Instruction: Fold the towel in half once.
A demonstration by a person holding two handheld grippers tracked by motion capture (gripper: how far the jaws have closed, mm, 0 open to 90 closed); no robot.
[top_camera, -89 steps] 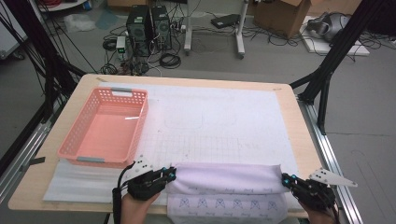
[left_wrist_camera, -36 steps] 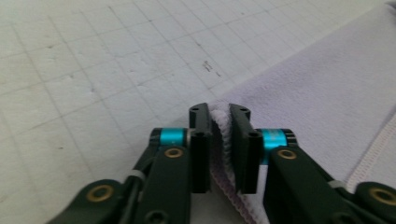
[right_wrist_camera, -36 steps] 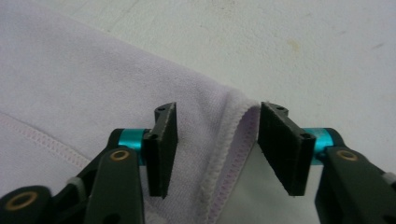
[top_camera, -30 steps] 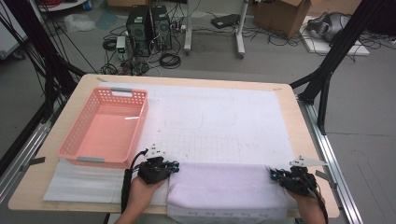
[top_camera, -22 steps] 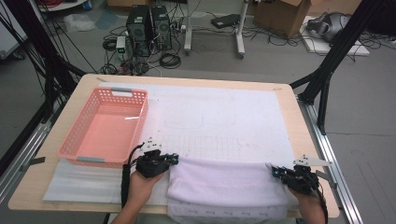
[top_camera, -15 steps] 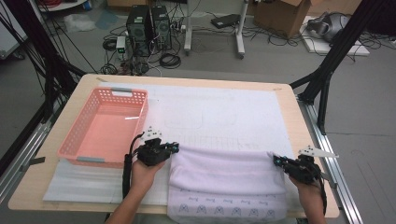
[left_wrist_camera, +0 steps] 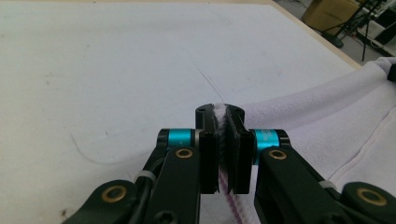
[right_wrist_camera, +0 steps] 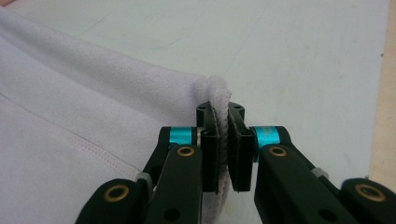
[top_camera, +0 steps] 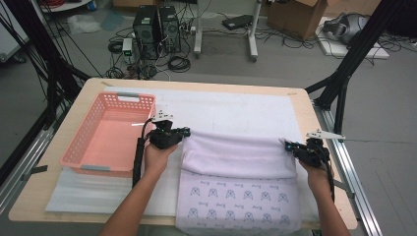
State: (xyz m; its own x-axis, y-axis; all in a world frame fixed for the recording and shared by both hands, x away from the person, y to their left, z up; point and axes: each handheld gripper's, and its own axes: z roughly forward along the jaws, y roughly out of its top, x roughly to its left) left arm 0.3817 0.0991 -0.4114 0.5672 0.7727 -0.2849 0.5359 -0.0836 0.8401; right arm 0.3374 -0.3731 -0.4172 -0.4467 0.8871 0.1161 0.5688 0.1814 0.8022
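Grippers number two, left gripper [top_camera: 183, 132] and right gripper [top_camera: 289, 146] each pinching one towel [top_camera: 238, 160] corner beside one pink basket [top_camera: 105, 135], the fold now carried farther up the table.

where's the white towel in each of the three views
High view: white towel lower centre, stretched between both grippers.
Left gripper view: right side, corner pinched in the jaws.
Right gripper view: left side, corner in the jaws.
Shared landmark: the white table mat.
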